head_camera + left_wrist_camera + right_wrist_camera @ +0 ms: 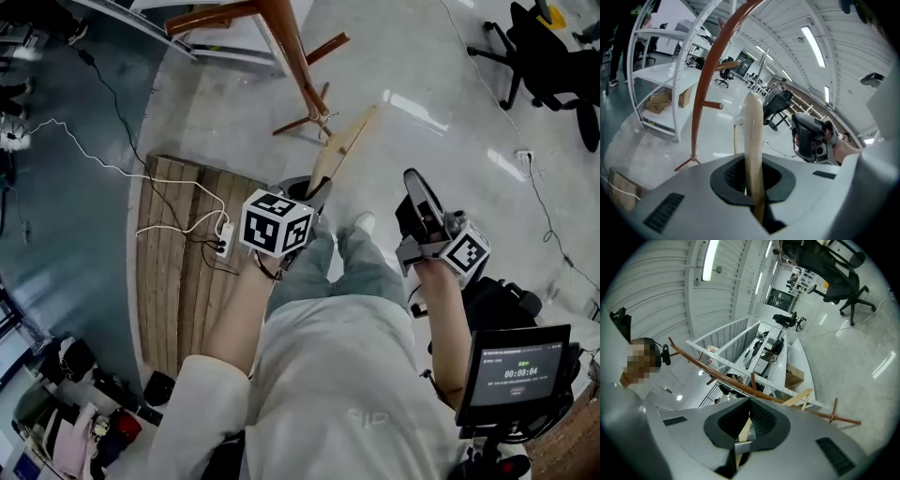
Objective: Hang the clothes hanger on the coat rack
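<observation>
A pale wooden clothes hanger point(347, 145) sticks up and away from my left gripper point(305, 192), which is shut on its lower end. In the left gripper view the hanger point(753, 131) rises straight from between the jaws of the left gripper point(752, 183). The brown wooden coat rack point(291, 47) stands just beyond the hanger's far tip; its curved pole point(705, 89) passes to the left. My right gripper point(417, 187) hangs apart on the right, its jaws together. In the right gripper view the right gripper point(745, 420) shows only a thin pale sliver between its jaws, with the coat rack point(722, 378) and hanger point(800, 397) beyond.
A wooden slatted board point(178, 262) with a power strip point(223, 239) and white cable lies on the floor at left. White shelving point(656, 75) holding cardboard boxes point(658, 101) stands behind the rack. An office chair point(553, 56) is far right; a screen point(516, 370) sits low right.
</observation>
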Tool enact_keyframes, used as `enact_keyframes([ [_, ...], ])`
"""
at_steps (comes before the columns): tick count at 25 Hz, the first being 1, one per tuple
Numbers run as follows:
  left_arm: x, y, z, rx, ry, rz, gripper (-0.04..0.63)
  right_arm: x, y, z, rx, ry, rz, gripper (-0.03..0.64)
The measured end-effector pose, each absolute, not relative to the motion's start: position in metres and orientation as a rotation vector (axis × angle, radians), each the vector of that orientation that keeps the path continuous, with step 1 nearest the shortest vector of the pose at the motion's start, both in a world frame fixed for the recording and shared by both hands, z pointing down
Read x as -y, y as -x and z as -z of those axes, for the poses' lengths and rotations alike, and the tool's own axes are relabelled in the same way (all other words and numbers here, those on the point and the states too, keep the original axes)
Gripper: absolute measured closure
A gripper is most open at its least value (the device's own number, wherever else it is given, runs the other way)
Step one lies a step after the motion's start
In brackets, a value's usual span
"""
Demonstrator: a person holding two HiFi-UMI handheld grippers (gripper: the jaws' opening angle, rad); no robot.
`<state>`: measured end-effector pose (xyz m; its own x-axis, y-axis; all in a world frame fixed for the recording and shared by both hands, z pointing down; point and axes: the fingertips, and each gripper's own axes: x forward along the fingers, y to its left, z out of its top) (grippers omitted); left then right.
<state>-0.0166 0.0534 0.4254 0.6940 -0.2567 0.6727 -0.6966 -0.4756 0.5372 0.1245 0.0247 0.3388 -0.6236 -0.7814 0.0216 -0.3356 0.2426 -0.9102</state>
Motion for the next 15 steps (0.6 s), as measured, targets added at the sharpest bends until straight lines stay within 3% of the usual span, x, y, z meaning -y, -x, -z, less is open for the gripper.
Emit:
enact_keyframes([
  [15, -0.034, 0.028, -0.506, 0.696, -1.979, -0.652, 0.592, -0.014, -0.103, -0.395, -2.088, 1.001, 1.458, 0.609],
])
